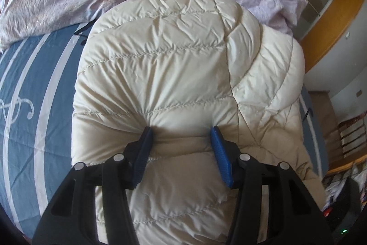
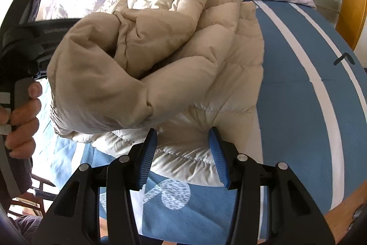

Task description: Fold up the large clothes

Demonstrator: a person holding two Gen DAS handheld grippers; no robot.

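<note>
- Puffy cream quilted jacket (image 1: 174, 66) lies bunched on the blue striped bed (image 1: 27, 75).
- Left gripper (image 1: 181, 137) pinches a fold of it.
- Right gripper (image 2: 183, 137) clamps its hem.

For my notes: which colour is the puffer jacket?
Cream-beige puffer jacket, best seen in the left wrist view.

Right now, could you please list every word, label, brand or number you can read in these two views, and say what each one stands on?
No text can be read for certain.
Pale lettering on the black band of the left gripper, at the left of the right wrist view: too small and blurred to read.
White scroll and speckled shapes on the blue striped bedspread: patterns, not letters.
Cream quilted down jacket: no label visible.
</note>
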